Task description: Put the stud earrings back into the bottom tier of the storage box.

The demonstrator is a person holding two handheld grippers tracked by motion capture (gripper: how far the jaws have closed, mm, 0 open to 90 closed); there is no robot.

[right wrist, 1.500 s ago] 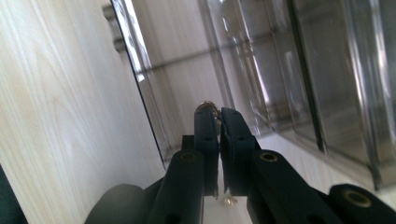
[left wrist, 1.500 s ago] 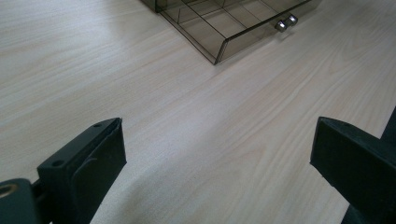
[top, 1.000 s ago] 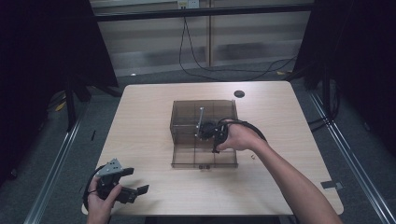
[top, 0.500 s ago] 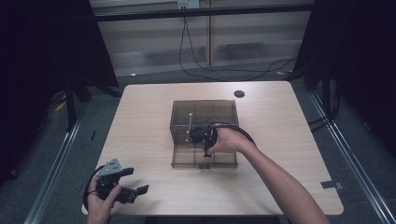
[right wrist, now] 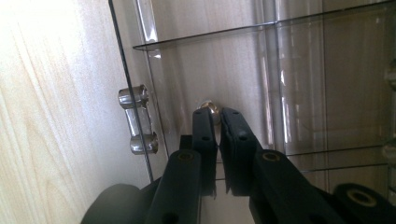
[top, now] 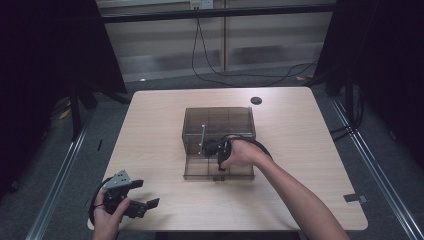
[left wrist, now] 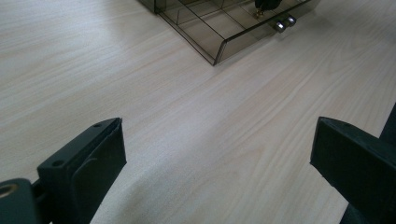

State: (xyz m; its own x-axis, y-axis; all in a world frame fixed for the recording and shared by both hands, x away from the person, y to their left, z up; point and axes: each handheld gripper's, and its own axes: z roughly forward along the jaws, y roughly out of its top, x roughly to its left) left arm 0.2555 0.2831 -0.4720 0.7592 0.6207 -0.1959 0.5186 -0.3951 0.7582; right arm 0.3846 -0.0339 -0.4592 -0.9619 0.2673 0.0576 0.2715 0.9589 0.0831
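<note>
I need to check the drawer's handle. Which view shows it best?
The right gripper view: the clear handle is close and sharp on the drawer front, beside the right gripper. The left gripper view shows it small and far. The high view shows a mere speck.

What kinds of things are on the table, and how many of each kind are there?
Grippers: 2 (left gripper, right gripper)
Smoky see-through drawer box: 1
Small black round disc: 1
Small shiny piece at the right gripper's tips: 1
Total: 5
</note>
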